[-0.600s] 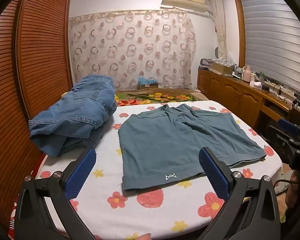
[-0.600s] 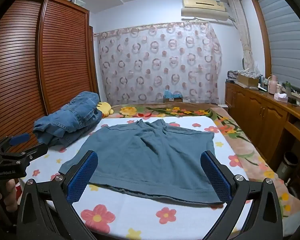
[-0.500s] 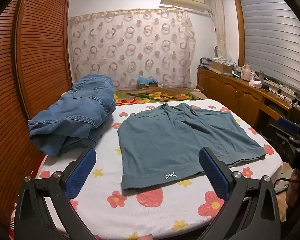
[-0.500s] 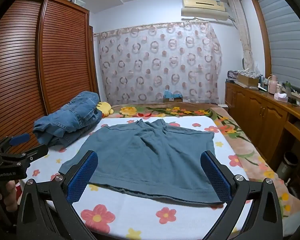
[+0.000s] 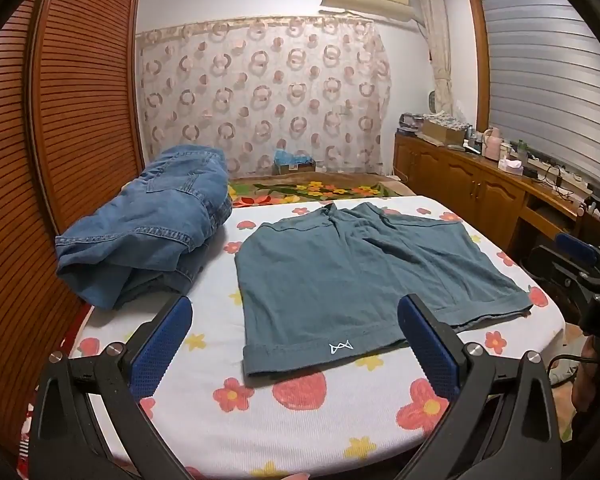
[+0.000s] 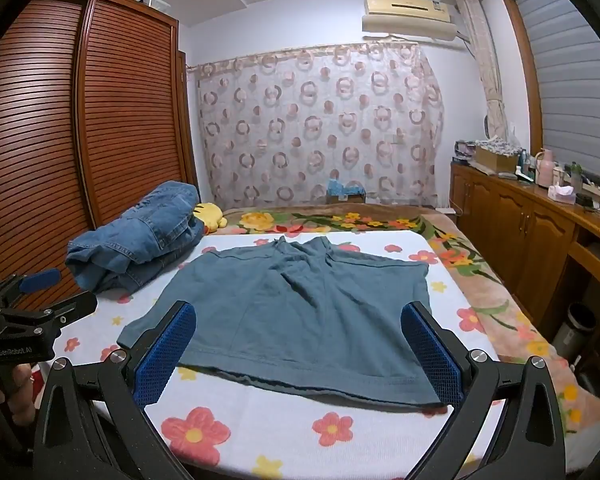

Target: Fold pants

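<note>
Teal-blue shorts (image 5: pixel 356 272) lie spread flat on a white flowered bed sheet (image 5: pixel 300 408), hems toward me, waist toward the far side; they also show in the right wrist view (image 6: pixel 300 312). My left gripper (image 5: pixel 294 340) is open and empty, held above the near-left hem. My right gripper (image 6: pixel 298 344) is open and empty, above the near-right hem. Each gripper shows at the edge of the other's view: the right one (image 5: pixel 580 276), the left one (image 6: pixel 32 312).
A pile of blue denim (image 5: pixel 152 228) lies on the bed's left side by the slatted wooden wardrobe (image 5: pixel 60 120). A yellow plush toy (image 6: pixel 210 216) sits behind it. A wooden cabinet (image 6: pixel 520 232) with clutter runs along the right wall. A floral blanket (image 6: pixel 340 220) covers the far end.
The left wrist view has tilted slightly, the shorts sitting a little lower-left in it. The right gripper has barely moved. Both stay open.
</note>
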Demonstrator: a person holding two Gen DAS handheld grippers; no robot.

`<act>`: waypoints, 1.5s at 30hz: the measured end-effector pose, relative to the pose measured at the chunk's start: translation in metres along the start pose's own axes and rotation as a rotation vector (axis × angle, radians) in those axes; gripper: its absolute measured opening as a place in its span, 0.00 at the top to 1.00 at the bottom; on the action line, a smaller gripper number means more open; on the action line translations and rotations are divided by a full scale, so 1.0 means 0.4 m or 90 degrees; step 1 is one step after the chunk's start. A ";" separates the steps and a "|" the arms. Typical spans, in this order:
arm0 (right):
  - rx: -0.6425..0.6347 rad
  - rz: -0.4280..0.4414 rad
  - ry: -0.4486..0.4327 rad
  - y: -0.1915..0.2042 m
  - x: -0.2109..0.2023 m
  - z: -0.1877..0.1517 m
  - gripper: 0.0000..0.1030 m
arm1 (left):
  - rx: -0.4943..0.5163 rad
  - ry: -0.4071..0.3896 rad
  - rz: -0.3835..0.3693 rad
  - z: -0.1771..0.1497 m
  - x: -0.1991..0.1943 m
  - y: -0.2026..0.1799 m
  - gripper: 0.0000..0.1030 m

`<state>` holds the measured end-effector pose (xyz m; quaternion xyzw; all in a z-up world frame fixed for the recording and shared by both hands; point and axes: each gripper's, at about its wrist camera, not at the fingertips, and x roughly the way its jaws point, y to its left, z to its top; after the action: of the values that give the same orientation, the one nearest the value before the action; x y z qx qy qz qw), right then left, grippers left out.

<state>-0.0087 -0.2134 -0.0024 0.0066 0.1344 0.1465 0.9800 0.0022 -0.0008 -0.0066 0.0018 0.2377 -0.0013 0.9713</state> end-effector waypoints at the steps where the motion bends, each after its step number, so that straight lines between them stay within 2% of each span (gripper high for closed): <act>1: 0.000 0.000 0.000 0.000 0.000 0.000 0.01 | -0.001 0.000 -0.002 -0.001 0.001 0.001 0.00; 45: -0.001 0.001 0.002 0.001 0.004 -0.001 0.01 | -0.004 0.002 -0.004 -0.006 0.009 0.003 0.00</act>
<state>-0.0074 -0.2125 -0.0033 0.0055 0.1361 0.1476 0.9796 0.0042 0.0006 -0.0105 -0.0021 0.2391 -0.0033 0.9710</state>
